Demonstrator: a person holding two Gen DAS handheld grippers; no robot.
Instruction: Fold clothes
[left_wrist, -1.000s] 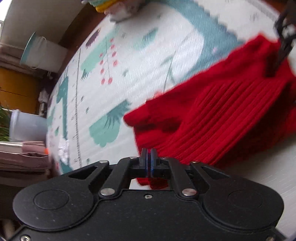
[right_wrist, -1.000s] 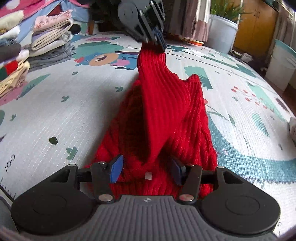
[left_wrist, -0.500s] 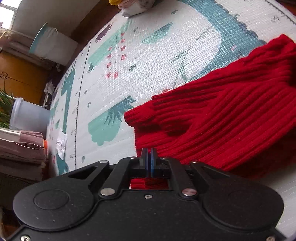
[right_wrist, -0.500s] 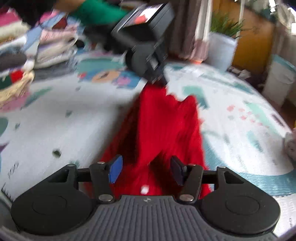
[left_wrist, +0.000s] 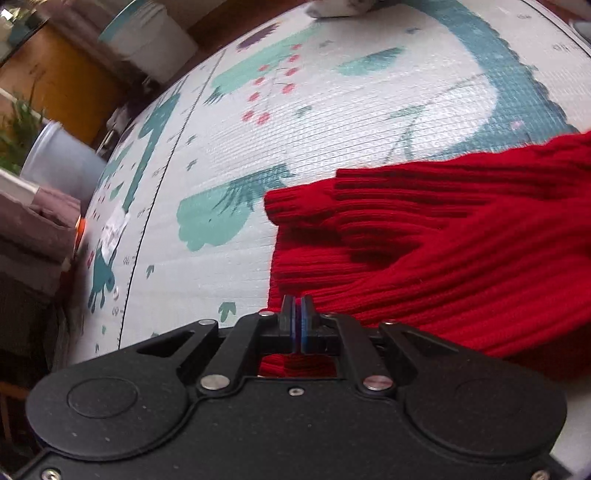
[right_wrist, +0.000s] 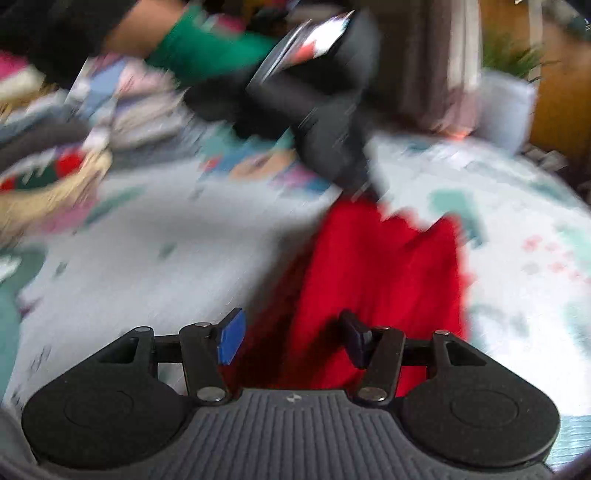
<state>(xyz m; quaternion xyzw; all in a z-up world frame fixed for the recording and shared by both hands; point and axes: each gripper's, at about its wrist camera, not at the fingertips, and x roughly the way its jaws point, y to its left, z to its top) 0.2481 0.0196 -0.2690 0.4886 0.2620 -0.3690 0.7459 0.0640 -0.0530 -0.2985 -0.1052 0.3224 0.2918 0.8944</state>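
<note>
A red ribbed sweater (left_wrist: 443, 251) lies on the printed play mat (left_wrist: 332, 110), one cuff end pointing left. My left gripper (left_wrist: 297, 321) is shut, blue pads together, with red knit showing right under and behind them; it holds the sweater's edge. In the blurred right wrist view that left gripper (right_wrist: 354, 184) meets the far end of the sweater (right_wrist: 380, 280), carried by a hand in a green sleeve (right_wrist: 207, 51). My right gripper (right_wrist: 293, 341) stands open over the near end, the fabric below its pads and not pinched.
Folded clothes (right_wrist: 140, 110) and a woven basket (right_wrist: 51, 184) sit at the mat's far left. A white plant pot (right_wrist: 506, 107) stands at the back right. The left wrist view shows a pale bucket (left_wrist: 147, 40), a grey pot (left_wrist: 62, 166) and a white cloth (left_wrist: 340, 7).
The left gripper has sunk and rolled, bringing the sweater's far end down toward the mat. The right gripper has swung sideways, blurring its view, and is gone from the left wrist view.
</note>
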